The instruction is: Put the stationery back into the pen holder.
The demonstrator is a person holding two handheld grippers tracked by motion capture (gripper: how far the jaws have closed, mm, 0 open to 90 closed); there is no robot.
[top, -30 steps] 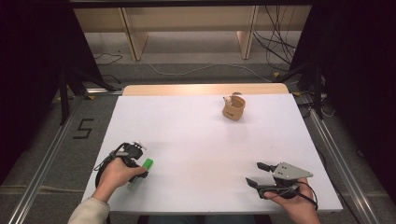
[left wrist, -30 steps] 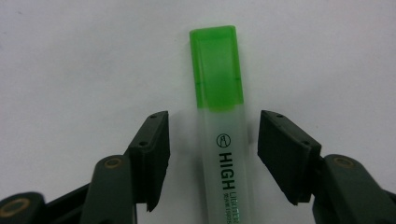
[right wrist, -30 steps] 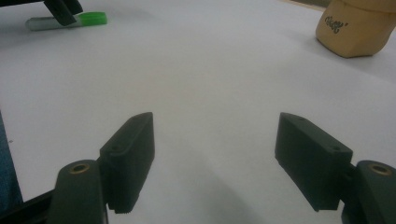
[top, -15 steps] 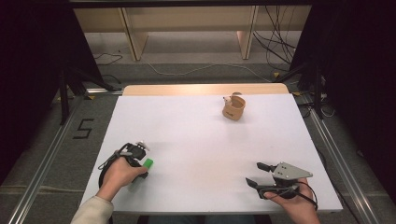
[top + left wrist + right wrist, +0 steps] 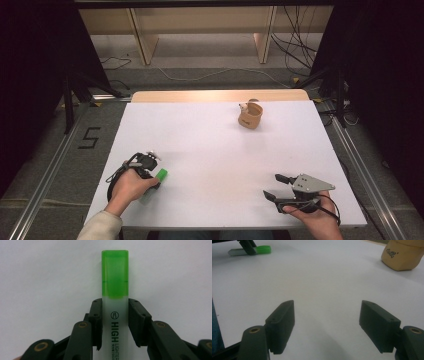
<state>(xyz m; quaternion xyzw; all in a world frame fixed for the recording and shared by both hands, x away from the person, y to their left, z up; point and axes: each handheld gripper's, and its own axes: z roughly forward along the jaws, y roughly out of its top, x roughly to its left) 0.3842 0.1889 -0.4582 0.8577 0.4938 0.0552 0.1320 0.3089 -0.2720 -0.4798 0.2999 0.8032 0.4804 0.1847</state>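
The highlighter [image 5: 115,302] lay flat at the table's [image 5: 220,150] lower left, its long axis running straight out between the left gripper's [image 5: 115,322] jaws, green cap [image 5: 115,272] foremost. Those jaws had just been closing and now clamped its pale barrel. The right gripper [image 5: 334,325], lower right, stood spread and empty, well away.

"high lighter" in black print, under a small logo, runs along the translucent white barrel of the green-capped highlighter pen [image 5: 115,322]; a black "5" marks the grey floor [image 5: 89,138] — left of the table
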